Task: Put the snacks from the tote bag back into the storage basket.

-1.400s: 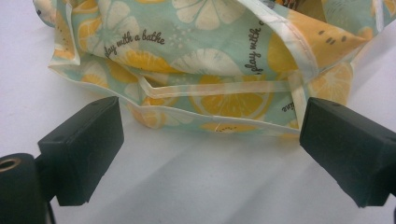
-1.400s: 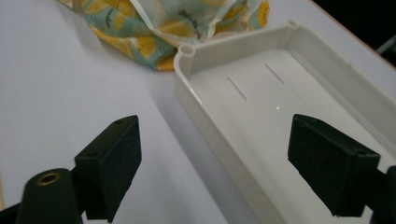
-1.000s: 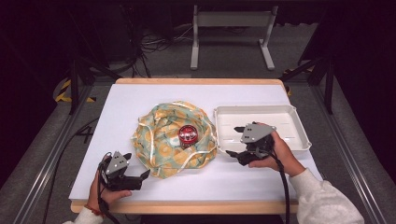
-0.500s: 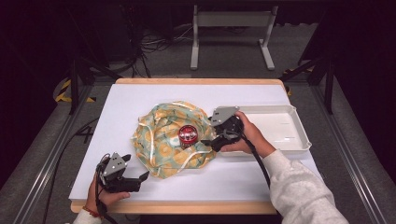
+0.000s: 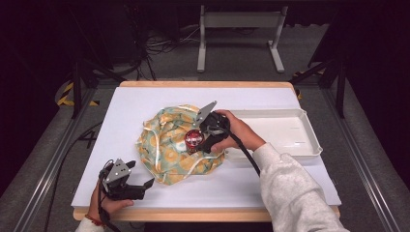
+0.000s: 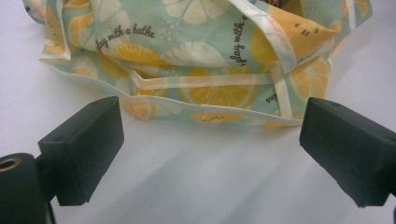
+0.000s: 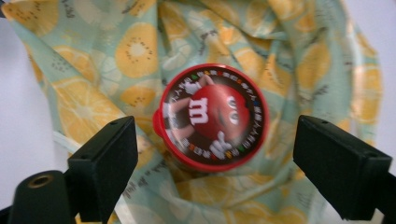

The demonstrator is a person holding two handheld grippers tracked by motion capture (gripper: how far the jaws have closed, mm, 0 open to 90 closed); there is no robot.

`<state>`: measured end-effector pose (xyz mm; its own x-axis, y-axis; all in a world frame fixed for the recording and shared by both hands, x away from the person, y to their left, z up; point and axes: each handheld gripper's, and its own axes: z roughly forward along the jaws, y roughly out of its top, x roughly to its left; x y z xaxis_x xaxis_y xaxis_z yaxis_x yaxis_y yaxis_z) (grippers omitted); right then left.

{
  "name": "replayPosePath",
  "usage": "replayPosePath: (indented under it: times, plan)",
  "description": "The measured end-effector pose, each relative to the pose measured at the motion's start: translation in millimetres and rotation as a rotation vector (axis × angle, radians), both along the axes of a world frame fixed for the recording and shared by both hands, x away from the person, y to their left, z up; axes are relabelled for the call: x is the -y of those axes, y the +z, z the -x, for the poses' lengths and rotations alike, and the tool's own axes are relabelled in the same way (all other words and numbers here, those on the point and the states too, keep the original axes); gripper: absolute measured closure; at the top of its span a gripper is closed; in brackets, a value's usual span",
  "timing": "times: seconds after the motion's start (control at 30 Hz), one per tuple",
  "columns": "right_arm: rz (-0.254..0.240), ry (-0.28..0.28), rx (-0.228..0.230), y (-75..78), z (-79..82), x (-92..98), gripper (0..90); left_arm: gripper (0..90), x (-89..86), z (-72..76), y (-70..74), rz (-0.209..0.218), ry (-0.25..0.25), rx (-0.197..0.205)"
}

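A crumpled fabric bag point(image 5: 167, 150) printed with lemon slices lies mid-table. On it sits a round red candy tin point(image 5: 193, 139) with a cartoon lid. My right gripper point(image 5: 202, 140) hovers at the tin from the right. In the right gripper view the tin point(image 7: 212, 116) lies just ahead of the gap between the jaws, on the bag point(image 7: 116, 60). The right gripper point(image 7: 217, 158) is open, its jaws have just been opening, and its pads touch nothing. My left gripper point(image 5: 141, 174) rests open at the front left. Its jaws point(image 6: 210, 144) face the bag's hem point(image 6: 205, 112).
A white plastic tray point(image 5: 290, 130) stands to the right of the bag, behind my right forearm. The white table cover point(image 5: 145, 104) ends at a wooden edge. Beyond the table are a dark floor, cables and a metal stand.
My right gripper has moved left from in front of the tray to above the bag, by the red tin. The left gripper has stayed put.
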<state>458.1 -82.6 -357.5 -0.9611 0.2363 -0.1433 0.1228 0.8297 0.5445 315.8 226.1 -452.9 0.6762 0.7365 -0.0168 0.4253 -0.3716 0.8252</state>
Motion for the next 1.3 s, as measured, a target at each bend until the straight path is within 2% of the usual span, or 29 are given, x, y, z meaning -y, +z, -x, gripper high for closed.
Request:
replayPosePath:
  times: [0.13, 0.33, 0.47, 0.57, 0.8, 1.07, 1.3]
  plan:
    - [0.066, -0.003, -0.026, -3.7, -3.9, -10.2, 13.0, 7.1, -0.7, 1.0, -0.3, 0.002, -0.001, -0.006]
    - [0.097, 0.010, -0.062, -11.2, -9.1, -19.9, 14.7, 7.1, -1.3, 4.0, -0.1, -0.003, 0.001, -0.004]
    - [0.131, 0.001, -0.062, -17.6, -11.0, -27.5, 18.7, 7.1, -1.6, 4.7, -0.2, -0.005, 0.005, -0.006]
    - [0.169, -0.005, -0.036, -19.6, -10.9, -33.0, 22.8, 7.1, -2.1, 5.4, -0.7, -0.007, 0.008, -0.009]
    - [0.188, -0.011, -0.038, -17.9, -11.7, -38.7, 23.2, 7.1, -3.1, 5.9, -0.5, -0.011, 0.012, -0.006]
    - [0.156, -0.019, -0.040, -12.9, -10.6, -36.0, 23.4, 7.0, -3.1, 6.0, -0.6, 0.003, 0.012, -0.005]
    - [0.162, 0.011, -0.033, -5.8, -7.2, -34.5, 23.5, 7.0, -1.3, 6.3, -0.8, -0.005, 0.012, -0.013]
